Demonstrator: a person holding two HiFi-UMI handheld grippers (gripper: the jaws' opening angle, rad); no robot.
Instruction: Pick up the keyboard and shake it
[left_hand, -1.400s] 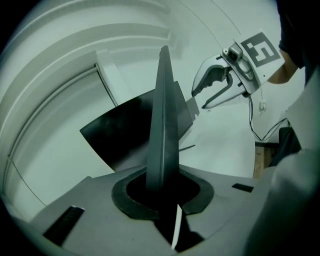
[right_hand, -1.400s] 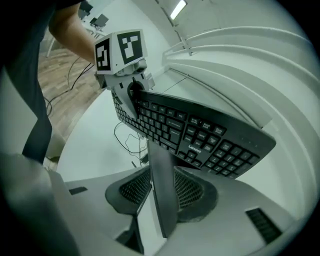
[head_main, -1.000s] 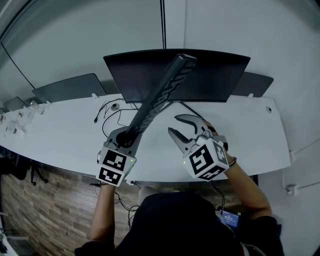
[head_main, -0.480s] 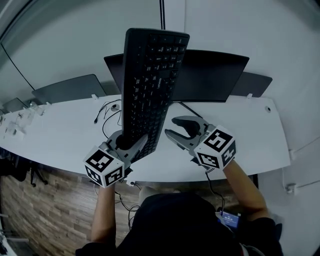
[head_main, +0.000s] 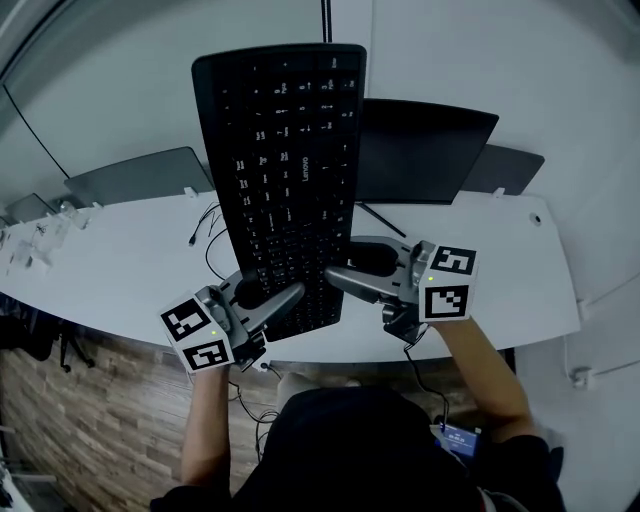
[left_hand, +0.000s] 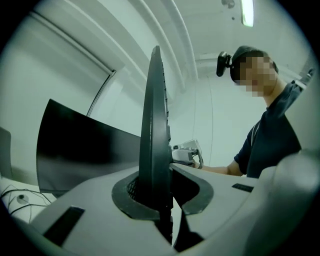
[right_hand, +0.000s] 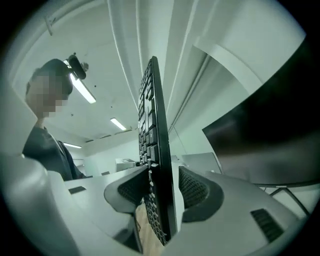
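The left hand-held gripper (head_main: 268, 300) is clamping the near end of the black keyboard (head_main: 283, 170) at its left corner, with its jaws pressing on both faces of the board. The right hand-held gripper (head_main: 345, 280) is straddling the same end at its right edge with jaws apart. One pad is lying against the keys, while a thin light strip is showing between the other pad and the keyboard's back. The keyboard is hanging in the air above the white desk (head_main: 110, 275), standing on end with its keys facing the person. Loose cables (head_main: 213, 235) are lying on the desk beneath it, and a dark monitor (head_main: 425, 150) is standing behind it.
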